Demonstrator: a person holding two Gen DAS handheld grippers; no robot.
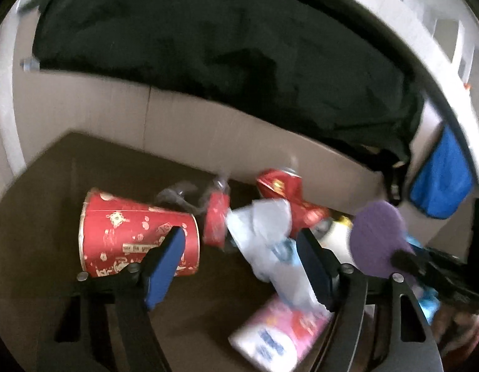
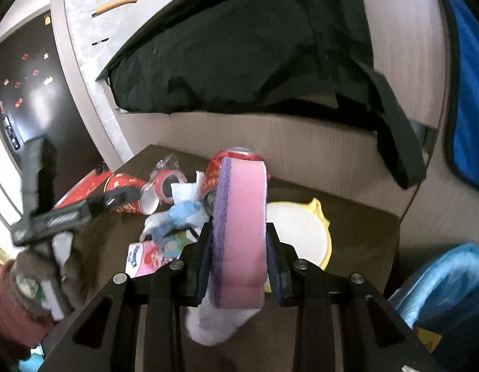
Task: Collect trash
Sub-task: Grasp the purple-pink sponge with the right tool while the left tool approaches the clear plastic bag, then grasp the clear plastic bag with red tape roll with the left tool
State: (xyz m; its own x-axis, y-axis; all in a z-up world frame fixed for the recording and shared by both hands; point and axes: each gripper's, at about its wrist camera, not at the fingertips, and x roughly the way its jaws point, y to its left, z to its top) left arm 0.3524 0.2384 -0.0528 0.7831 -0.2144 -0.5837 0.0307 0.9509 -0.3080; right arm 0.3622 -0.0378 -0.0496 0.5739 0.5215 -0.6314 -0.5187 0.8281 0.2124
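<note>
My left gripper [image 1: 239, 263] is open and empty above a brown table [image 1: 53, 217]. A red paper cup [image 1: 127, 232] lies on its side beside its left finger. A crumpled white and blue wrapper [image 1: 270, 238] lies between the fingers, with a pink tissue pack [image 1: 279, 331] below it. A red tape roll [image 1: 216, 223] and a crushed red can [image 1: 286, 192] lie behind. My right gripper [image 2: 239, 245] is shut on a pink and purple sponge [image 2: 242, 226], held upright above the table; the sponge also shows in the left wrist view [image 1: 379, 235].
A black bag [image 1: 224, 62] rests on a cardboard box [image 1: 208, 133] behind the table. A blue cloth [image 1: 441, 179] hangs at the right. A white and yellow bowl [image 2: 304, 232] sits behind the sponge. A blue plastic bag [image 2: 441, 285] is at the lower right.
</note>
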